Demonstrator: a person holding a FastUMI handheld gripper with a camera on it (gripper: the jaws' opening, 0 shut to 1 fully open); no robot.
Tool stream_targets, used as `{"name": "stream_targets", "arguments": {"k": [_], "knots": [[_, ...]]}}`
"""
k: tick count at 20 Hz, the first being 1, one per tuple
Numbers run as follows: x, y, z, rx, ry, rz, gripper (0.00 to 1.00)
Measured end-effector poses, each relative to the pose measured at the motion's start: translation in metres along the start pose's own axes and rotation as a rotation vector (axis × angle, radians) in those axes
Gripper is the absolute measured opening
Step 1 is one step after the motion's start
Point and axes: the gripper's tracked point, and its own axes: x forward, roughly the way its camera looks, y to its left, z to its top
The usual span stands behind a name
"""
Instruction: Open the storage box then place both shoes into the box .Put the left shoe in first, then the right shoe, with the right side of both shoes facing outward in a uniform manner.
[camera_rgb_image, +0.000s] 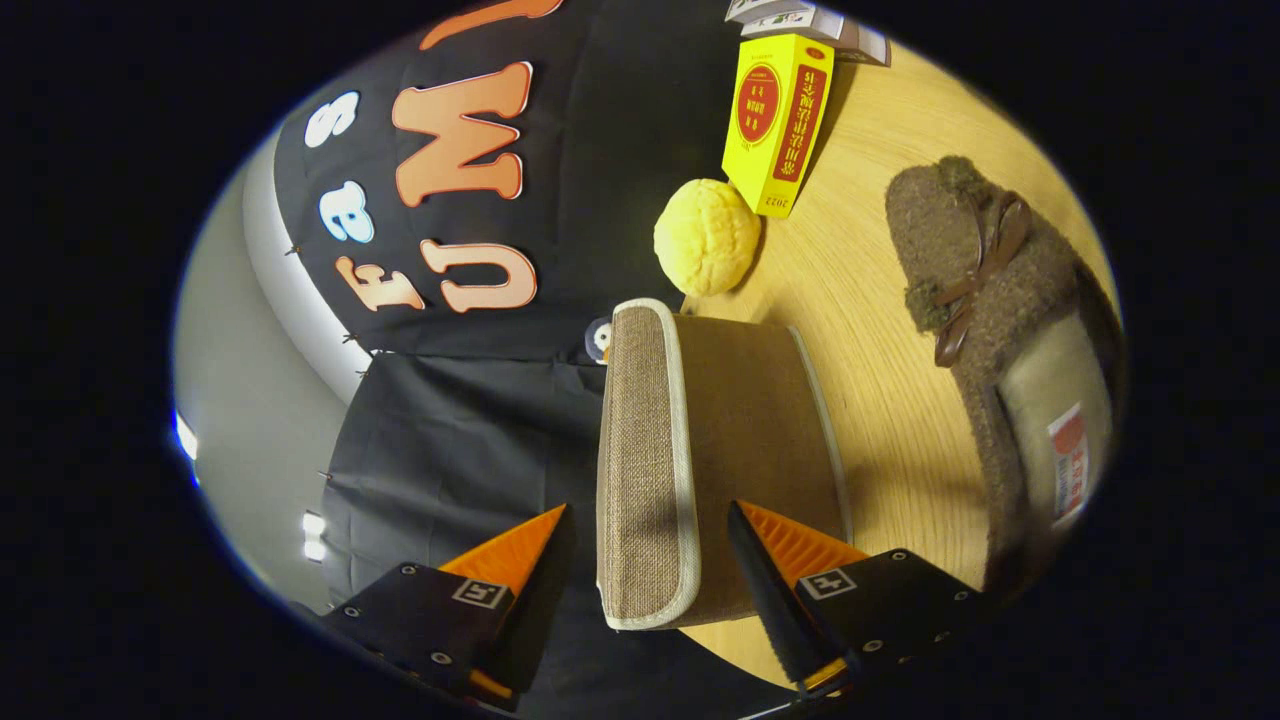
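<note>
The view is rolled on its side, so the wooden table stands upright to the right of the fingers. A tan burlap storage box with pale trim sits just ahead. Its lid flap runs between my two fingers. My gripper is open and straddles the flap's near end, with a small gap on each side. One brown fuzzy shoe with a leather bow lies on the table beyond the right finger, its pale insole facing me.
A yellow bun-shaped ball rests beyond the box, and a yellow carton stands behind it. White cartons lie further back. A small toy figure peeks out at the flap's far end.
</note>
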Motion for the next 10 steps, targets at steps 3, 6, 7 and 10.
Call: {"name": "stream_targets", "arguments": {"k": [3,6,7,10], "knots": [[0.003,0.007,-0.007,0.021,0.032,0.03,0.75],[0.001,0.0,-0.002,0.012,0.009,0.021,0.51],[-0.004,0.003,0.005,0.029,-0.011,0.029,0.42],[-0.011,0.008,0.014,0.031,-0.06,0.036,0.04]]}}
